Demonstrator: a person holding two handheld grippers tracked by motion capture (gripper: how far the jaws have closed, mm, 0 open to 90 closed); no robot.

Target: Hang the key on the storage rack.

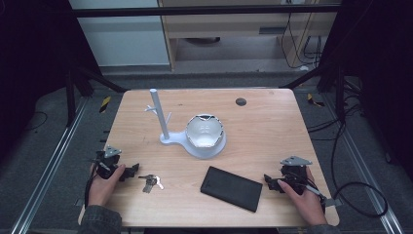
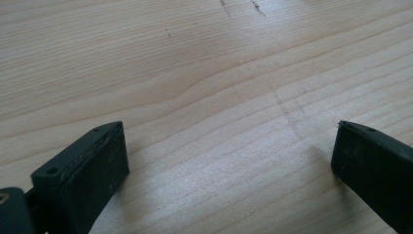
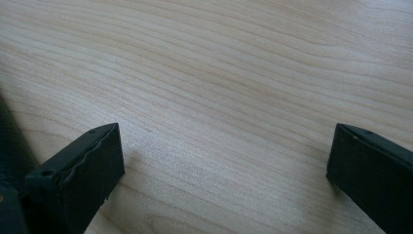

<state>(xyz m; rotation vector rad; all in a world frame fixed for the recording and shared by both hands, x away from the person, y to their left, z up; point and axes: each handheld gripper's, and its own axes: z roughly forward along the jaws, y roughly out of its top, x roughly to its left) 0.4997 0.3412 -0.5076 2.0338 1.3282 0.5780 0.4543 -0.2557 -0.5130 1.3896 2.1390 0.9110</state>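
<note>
A bunch of keys (image 1: 151, 182) lies on the wooden table (image 1: 263, 131) near its front left. My left gripper (image 1: 131, 171) rests on the table just left of the keys, held by a hand. In the left gripper view my left gripper (image 2: 229, 141) is open, jaws wide apart over bare wood. A flat black rectangular case (image 1: 231, 188) lies at the front centre. My right gripper (image 1: 269, 182) rests just right of it. The right gripper view shows my right gripper (image 3: 226, 141) open over bare wood, with a dark edge of the case (image 3: 9, 141) at the far left.
A white stand (image 1: 160, 114) with an upright post and short pegs rises at the table's middle. Its base holds a white bowl-shaped dish (image 1: 204, 130). A small dark round grommet (image 1: 240, 102) sits near the back edge. Cables (image 1: 355, 195) trail off to the right of the table.
</note>
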